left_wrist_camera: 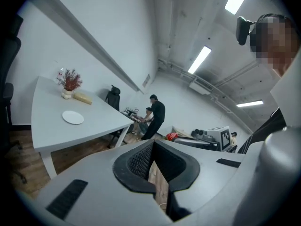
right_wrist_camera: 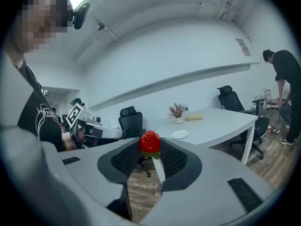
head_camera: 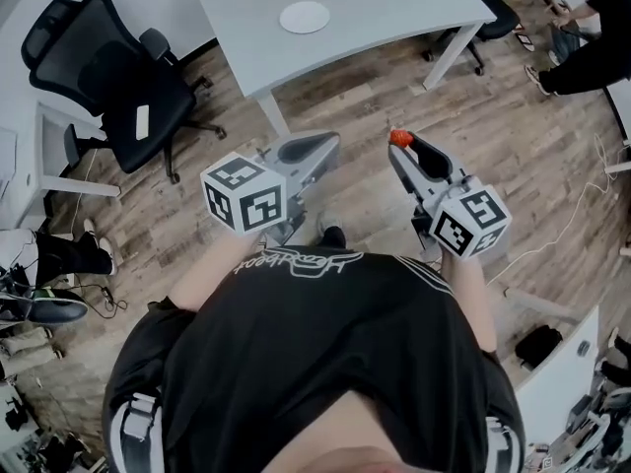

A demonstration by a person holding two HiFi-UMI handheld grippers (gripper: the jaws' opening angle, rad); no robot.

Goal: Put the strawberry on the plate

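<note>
A red strawberry [right_wrist_camera: 149, 141] with green leaves sits clamped between the black pads of my right gripper [right_wrist_camera: 150, 150], held in the air above the wood floor. From the head view, the strawberry [head_camera: 399, 137] shows at the tip of the right gripper [head_camera: 401, 144]. The white plate [head_camera: 304, 17] lies on the grey table [head_camera: 394, 8], well ahead of both grippers; the same plate [right_wrist_camera: 180, 134] shows past the strawberry. My left gripper [head_camera: 315, 148] hangs beside the right one, jaws together and holding nothing. The left gripper view shows the plate [left_wrist_camera: 73, 117] at its left.
A black office chair [head_camera: 108, 77] stands left of the table. A small vase of dried flowers [left_wrist_camera: 69, 83] and a yellowish block sit at the table's far end. People [head_camera: 592, 47] stand and sit at the far right. Cables [head_camera: 552, 244] trail over the floor at right.
</note>
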